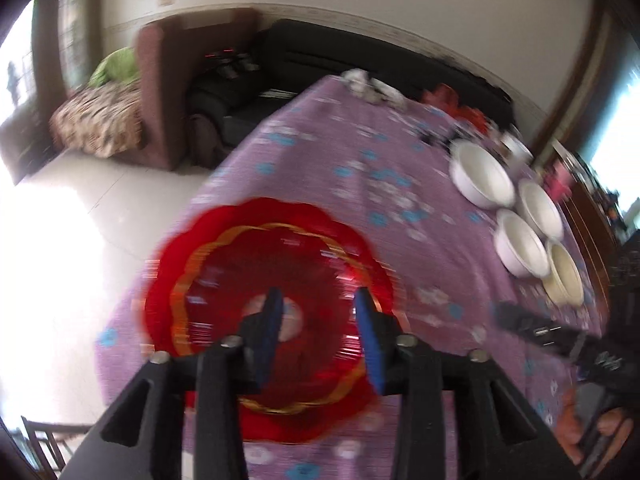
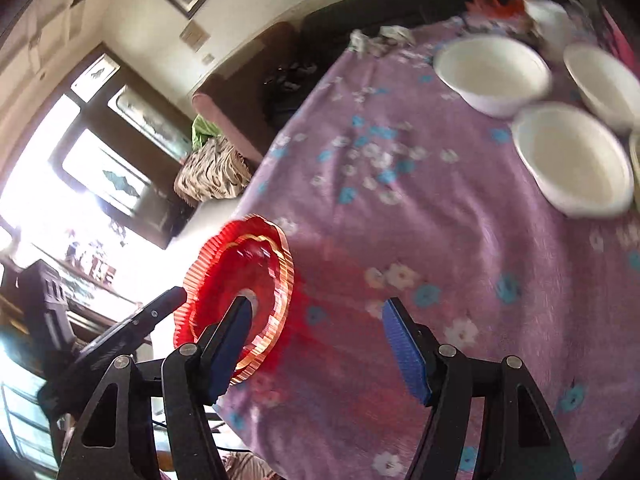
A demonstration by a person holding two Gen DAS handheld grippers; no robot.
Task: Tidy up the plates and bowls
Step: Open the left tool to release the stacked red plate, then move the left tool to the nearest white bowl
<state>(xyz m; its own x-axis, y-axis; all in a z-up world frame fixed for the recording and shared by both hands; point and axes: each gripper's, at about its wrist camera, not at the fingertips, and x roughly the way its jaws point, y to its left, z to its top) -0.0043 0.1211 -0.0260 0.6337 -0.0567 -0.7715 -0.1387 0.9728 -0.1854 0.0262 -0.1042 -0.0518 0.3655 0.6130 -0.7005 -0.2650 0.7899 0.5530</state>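
A red scalloped plate (image 1: 256,280) with a gold ring lies on the purple flowered tablecloth (image 1: 340,184), near the table's left edge. My left gripper (image 1: 318,312) hovers just above it, jaws apart and empty. In the right wrist view the plate (image 2: 240,280) sits at the table's left edge with the left gripper's body (image 2: 132,328) beside it. My right gripper (image 2: 316,320) is open and empty over the cloth, right of the plate. Several white bowls (image 1: 482,176) (image 2: 492,74) stand in a cluster at the far right; one (image 1: 566,276) looks cream.
The table drops off to the floor on the left (image 1: 60,240). A brown armchair (image 1: 160,92) and a black sofa (image 1: 360,56) stand beyond the far edge. Crumpled cloth (image 2: 380,38) and red clutter (image 2: 496,2) lie at the far end. The right gripper's body (image 1: 560,336) reaches in low right.
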